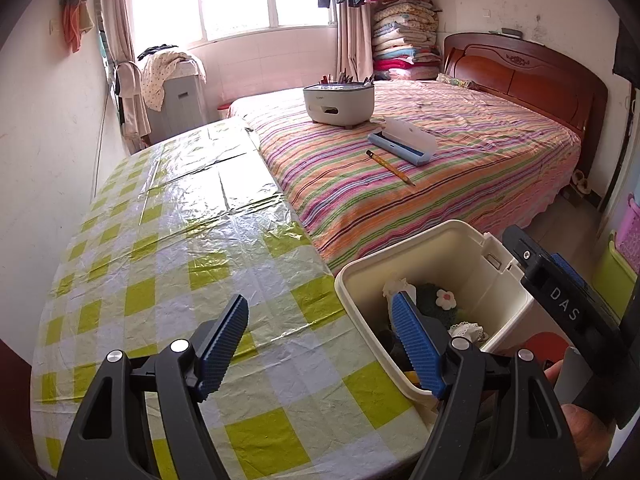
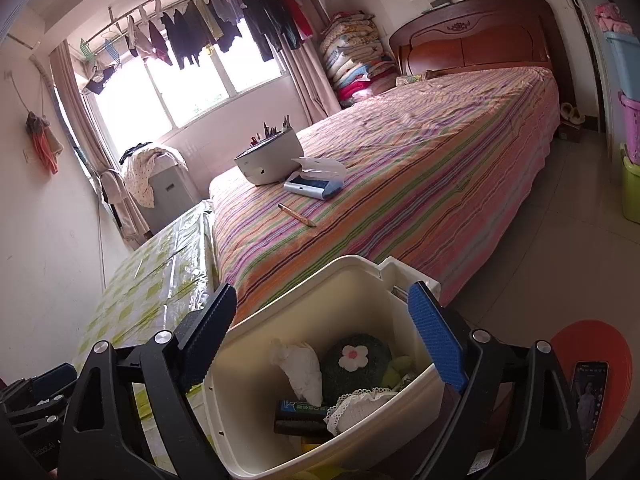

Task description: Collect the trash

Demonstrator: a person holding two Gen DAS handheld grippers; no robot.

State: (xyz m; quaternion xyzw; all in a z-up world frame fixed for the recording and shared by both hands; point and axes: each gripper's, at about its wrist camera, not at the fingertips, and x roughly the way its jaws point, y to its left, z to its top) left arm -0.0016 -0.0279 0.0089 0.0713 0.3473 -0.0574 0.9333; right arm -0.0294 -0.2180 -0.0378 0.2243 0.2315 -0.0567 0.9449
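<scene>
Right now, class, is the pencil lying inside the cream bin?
No: the pencil lies out on the striped bedspread, near the open blue pencil case, well apart from the cream bin.

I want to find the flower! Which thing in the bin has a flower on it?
The dark green round thing in the cream bin. It has a white flower; the crumpled tissue and lacy white cloth beside it don't.

Left hand-held gripper (image 1: 320,350), right hand-held gripper (image 2: 320,340): black frames showing silver screws, wearing ribbed blue pads (image 2: 436,340); white "DAS" lettering.
</scene>
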